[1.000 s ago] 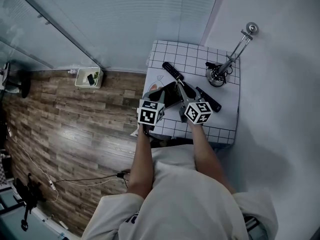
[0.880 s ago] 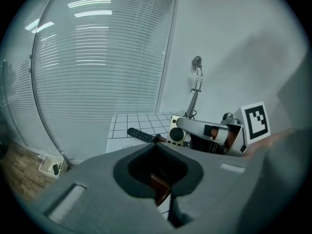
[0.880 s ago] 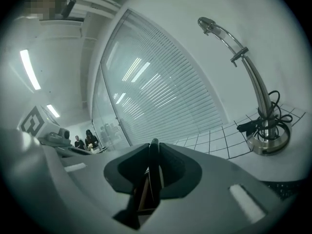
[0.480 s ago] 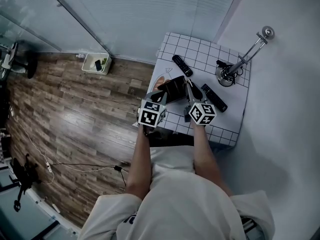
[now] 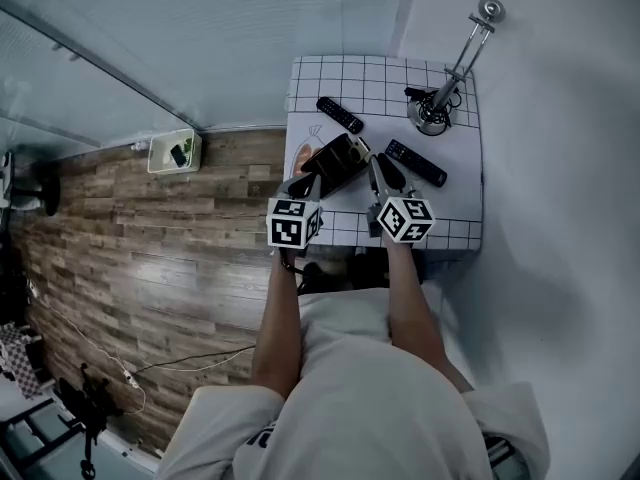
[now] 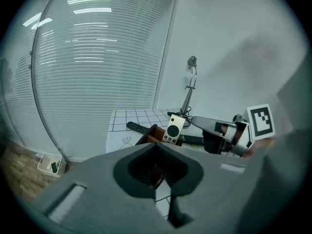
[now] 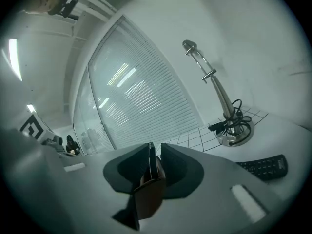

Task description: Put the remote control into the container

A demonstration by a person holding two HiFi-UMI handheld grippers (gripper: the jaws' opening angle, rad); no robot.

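A dark brown container (image 5: 333,163) is over the near part of the grid-patterned table (image 5: 380,88), held between both grippers. A small white remote control (image 6: 173,129) stands upright inside it against the far wall. My left gripper (image 5: 306,181) is shut on the container's near-left wall (image 6: 146,135). My right gripper (image 5: 375,168) grips the right wall (image 7: 148,199), which fills the gap between its pads. Its jaws have just been opening slightly. The right gripper (image 6: 222,130) also shows in the left gripper view.
Two black remotes lie on the table, one (image 5: 340,114) beyond the container, one (image 5: 416,162) to its right. A metal lamp (image 5: 432,116) with a cable stands at the back right. A white bin (image 5: 176,153) sits on the wood floor by the blinds.
The head view has swung. Both grippers have kept their hold on the container and shifted a little with it over the table.
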